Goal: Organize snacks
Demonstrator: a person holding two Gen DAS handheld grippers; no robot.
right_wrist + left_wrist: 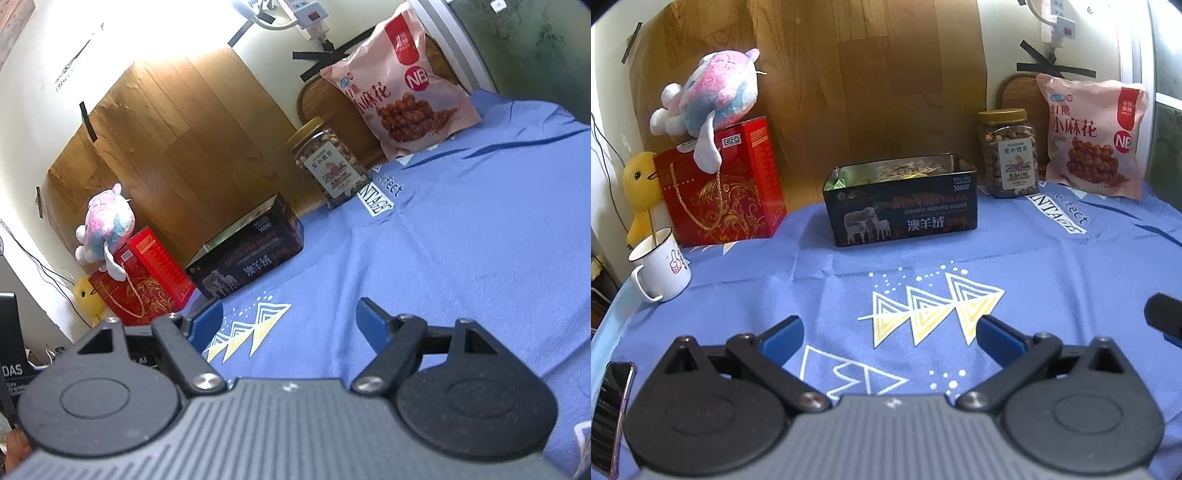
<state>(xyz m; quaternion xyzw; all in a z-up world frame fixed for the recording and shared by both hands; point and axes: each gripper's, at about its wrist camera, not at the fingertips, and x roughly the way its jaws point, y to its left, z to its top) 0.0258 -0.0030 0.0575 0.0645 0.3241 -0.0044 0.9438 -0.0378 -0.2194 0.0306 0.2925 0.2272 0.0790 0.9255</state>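
From the left wrist camera, the left gripper (890, 328) hangs low over the blue printed tablecloth (1052, 280) with its blue-padded jaws spread wide and nothing between them, well short of anything to pick up. At the far edge of the cloth sits the open black tin (901, 206), its front showing sheep and Chinese lettering, with what looks like small wrapped snacks already inside, though the contents are too small to name. Just to its right stands a clear jar of nuts (1008, 155) with a gold lid, upright and closed, and beyond that a pink snack bag (1093, 136) leans sealed against the wall. A red gift box (724, 184) topped by a plush toy (709, 96), a yellow duck toy (641, 184) and a white mug (661, 266) fill the left side. From the right wrist camera, tilted, the right gripper (291, 321) likewise gapes wide and empty above the bare middle of the cloth, with the tin, jar and bag lined along the back. By the look of it the loose snacks are stowed and no stray packets remain on the cloth; whether the jar and bag are meant to move cannot be told.
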